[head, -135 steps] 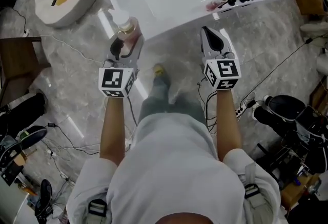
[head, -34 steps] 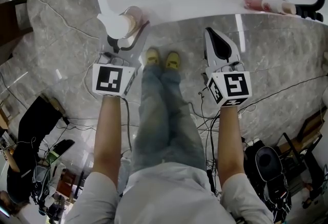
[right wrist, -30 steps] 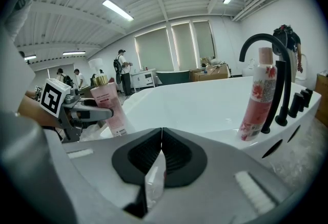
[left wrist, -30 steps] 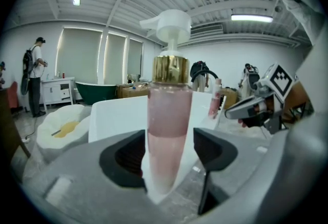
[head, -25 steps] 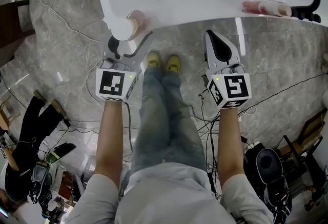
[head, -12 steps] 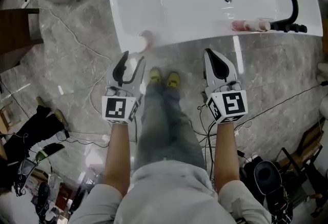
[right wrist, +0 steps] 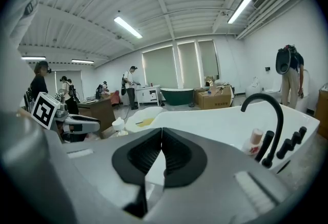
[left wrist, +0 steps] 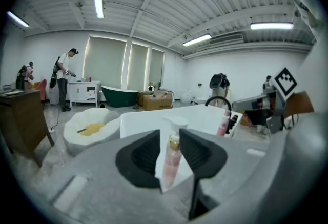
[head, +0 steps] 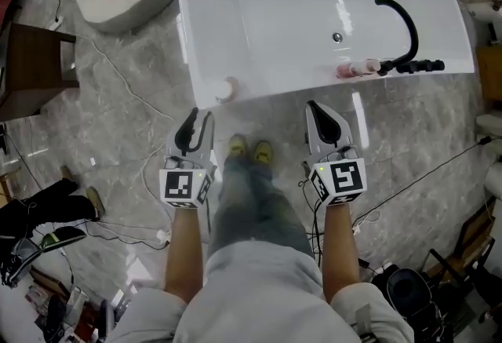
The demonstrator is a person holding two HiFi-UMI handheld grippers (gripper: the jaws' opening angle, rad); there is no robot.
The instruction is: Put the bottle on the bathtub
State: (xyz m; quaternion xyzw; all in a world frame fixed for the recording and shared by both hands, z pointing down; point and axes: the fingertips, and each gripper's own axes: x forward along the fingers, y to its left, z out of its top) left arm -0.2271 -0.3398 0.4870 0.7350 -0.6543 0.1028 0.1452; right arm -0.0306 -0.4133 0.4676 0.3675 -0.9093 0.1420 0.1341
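Pump bottle sits upright on the bathtub rim's flat corner, looks done. Left gripper fingers were just closing with nothing between them; right gripper fingers are closed and empty.

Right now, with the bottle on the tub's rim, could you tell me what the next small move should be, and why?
I would probably draw both grippers away; the job looks done. The bottle stands upright on the bathtub rim, clear of the left gripper, whose jaws have just been closing on nothing. The right gripper is shut, empty.
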